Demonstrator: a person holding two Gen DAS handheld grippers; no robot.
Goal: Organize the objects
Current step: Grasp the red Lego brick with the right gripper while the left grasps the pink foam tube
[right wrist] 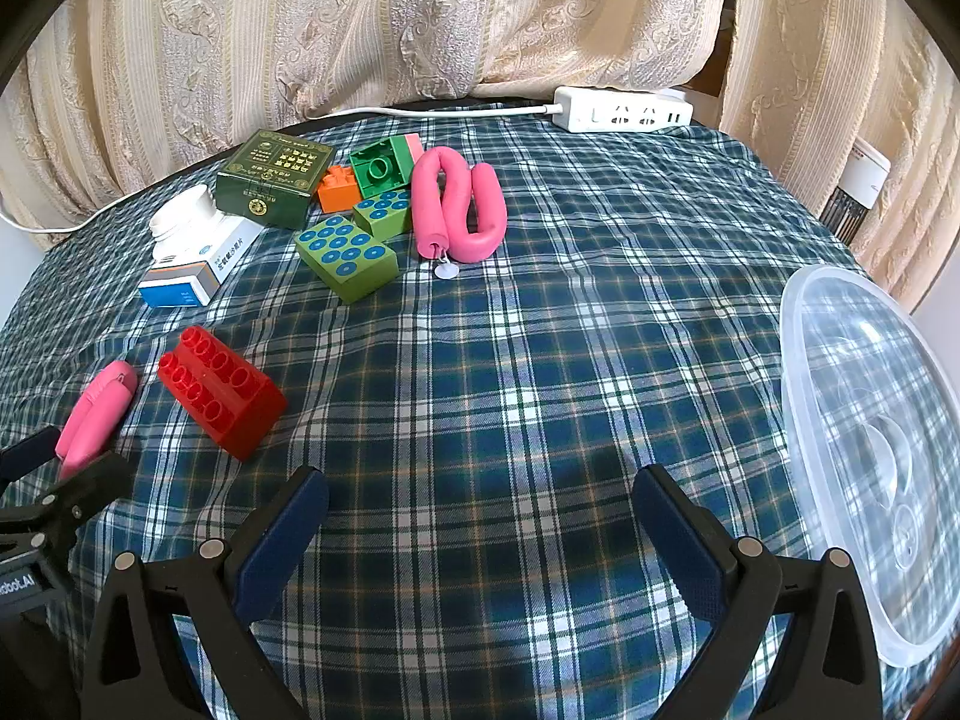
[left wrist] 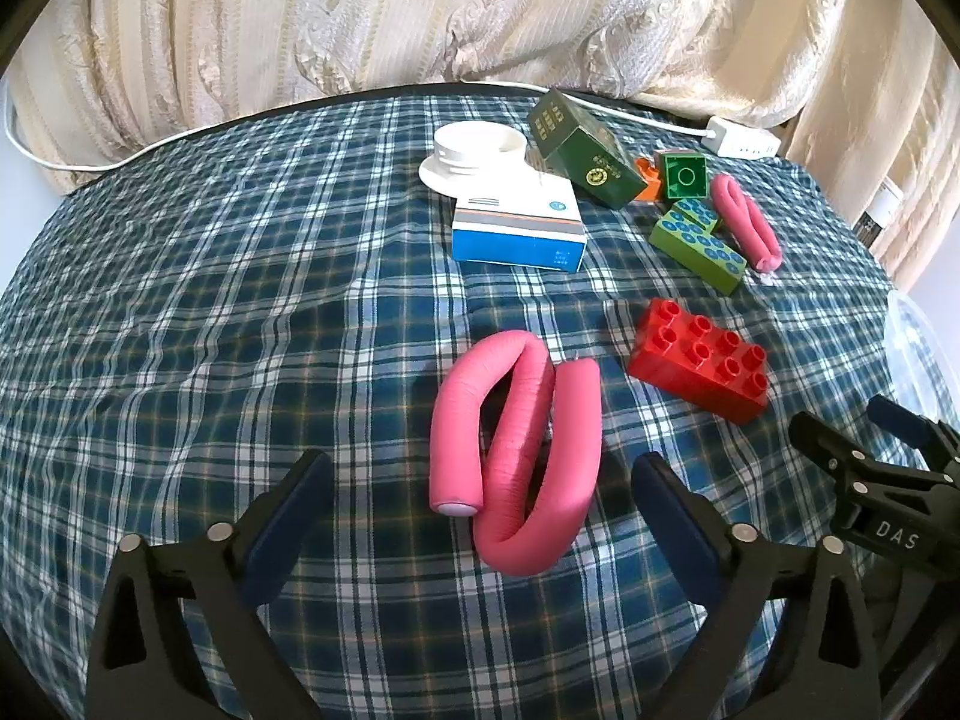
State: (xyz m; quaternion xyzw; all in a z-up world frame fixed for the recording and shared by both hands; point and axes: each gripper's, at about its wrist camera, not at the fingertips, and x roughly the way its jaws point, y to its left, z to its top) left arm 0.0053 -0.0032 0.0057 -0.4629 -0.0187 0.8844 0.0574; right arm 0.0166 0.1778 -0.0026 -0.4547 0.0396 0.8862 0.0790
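Note:
A bent pink foam roller [left wrist: 516, 450] lies on the plaid cloth, its near end between the wide-apart fingers of my left gripper [left wrist: 480, 480], which is open and not touching it. A red toy brick [left wrist: 699, 369] [right wrist: 219, 396] sits to its right. Farther back lie a second pink roller [left wrist: 744, 222] [right wrist: 459, 210], green dotted bricks [left wrist: 696, 243] [right wrist: 348, 255], a green brick [right wrist: 381, 171], an orange brick [right wrist: 339, 186], a dark green box [left wrist: 585, 150] [right wrist: 273, 183], a blue-white box [left wrist: 516, 228] [right wrist: 195, 270] and a white cap [left wrist: 477, 159]. My right gripper [right wrist: 480, 492] hangs open over bare cloth.
A clear plastic tub [right wrist: 870, 450] stands at the right edge of the table. A white power strip [right wrist: 624, 109] and its cable [left wrist: 90, 162] run along the back edge. Cream curtains [right wrist: 420, 18] hang behind. The right gripper's body [left wrist: 870, 480] shows at the left wrist view's right side.

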